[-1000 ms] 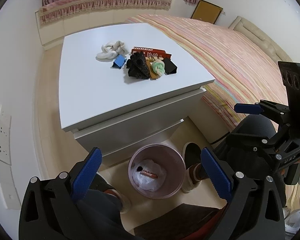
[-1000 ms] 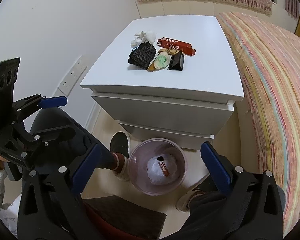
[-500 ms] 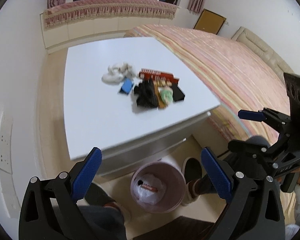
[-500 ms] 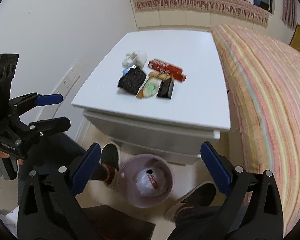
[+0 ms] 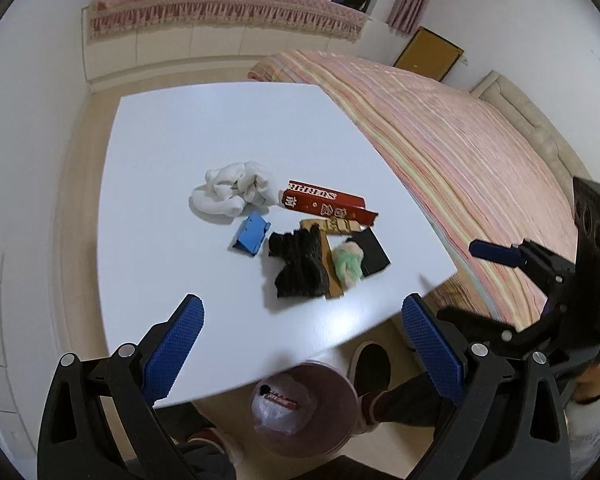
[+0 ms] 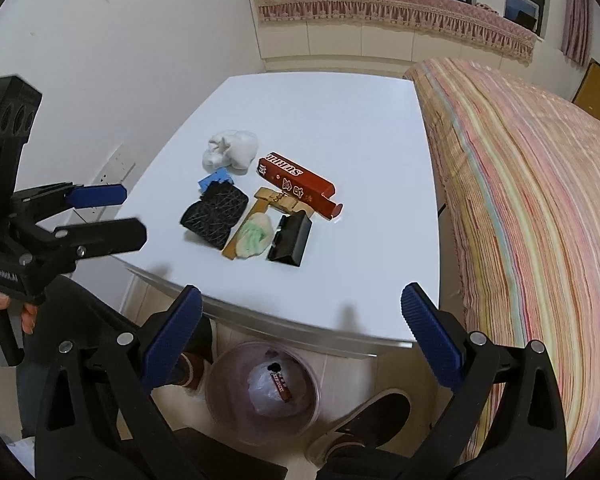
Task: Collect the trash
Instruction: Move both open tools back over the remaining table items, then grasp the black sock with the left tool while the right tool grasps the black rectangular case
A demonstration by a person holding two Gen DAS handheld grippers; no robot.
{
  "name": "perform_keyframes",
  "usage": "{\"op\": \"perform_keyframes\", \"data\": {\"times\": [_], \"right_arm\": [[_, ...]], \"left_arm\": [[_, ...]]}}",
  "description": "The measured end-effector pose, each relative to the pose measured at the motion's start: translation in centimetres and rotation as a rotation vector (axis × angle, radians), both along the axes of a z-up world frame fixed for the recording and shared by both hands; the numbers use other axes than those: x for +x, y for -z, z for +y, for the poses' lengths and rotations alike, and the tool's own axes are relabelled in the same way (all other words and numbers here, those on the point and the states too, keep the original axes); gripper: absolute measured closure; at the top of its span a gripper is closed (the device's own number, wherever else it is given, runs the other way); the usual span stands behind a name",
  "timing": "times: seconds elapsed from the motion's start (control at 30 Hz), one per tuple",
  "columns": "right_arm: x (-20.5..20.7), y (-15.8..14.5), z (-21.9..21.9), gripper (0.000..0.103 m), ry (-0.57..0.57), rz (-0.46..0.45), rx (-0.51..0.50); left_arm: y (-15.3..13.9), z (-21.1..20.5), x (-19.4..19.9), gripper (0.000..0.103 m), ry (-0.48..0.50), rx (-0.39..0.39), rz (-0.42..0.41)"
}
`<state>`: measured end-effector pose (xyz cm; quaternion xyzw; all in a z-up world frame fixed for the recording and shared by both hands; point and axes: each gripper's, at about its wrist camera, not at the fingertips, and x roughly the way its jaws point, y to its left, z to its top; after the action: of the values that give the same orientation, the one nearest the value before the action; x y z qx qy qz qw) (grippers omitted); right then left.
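1. On my left gripper (image 5: 302, 346) the jaws stand wide and hold nothing, hovering over the white table (image 5: 172, 128).
2. Leftmost in the litter I see a crumpled white tissue (image 5: 234, 192), with a small blue box (image 5: 252, 234) just beside it.
3. Next comes a black mesh wad (image 5: 300, 266), a brown cardboard strip (image 6: 246, 226) and a green-white wrapper (image 5: 348, 260).
4. The long red carton (image 6: 298, 184) reads "SURPR…" plus Chinese characters; a black box (image 6: 290, 240) lies near it.
5. My right gripper (image 6: 300, 342) is equally wide and empty.
6. Below the table edge sits a pink bin (image 6: 262, 394) holding a white bag and a red wrapper, its print illegible.
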<state>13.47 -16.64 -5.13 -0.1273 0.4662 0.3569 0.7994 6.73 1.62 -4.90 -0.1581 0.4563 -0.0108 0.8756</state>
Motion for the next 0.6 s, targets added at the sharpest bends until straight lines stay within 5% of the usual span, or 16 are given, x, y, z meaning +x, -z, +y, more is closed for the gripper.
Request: {"op": "perform_keyframes", "data": {"times": [0.3,0.6], "right_arm": [[1.9,1.9,0.7,0.005,-0.004,0.027,-0.015],[2.7,3.1,1.5,0.012,-0.021,0.039,-0.023]], "left_arm": [[2.3,0.7,2.7,0.010,0.000,-0.064,0.036],[3.6,0.3,3.6,0.037,0.019,-0.076,0.071]]}}
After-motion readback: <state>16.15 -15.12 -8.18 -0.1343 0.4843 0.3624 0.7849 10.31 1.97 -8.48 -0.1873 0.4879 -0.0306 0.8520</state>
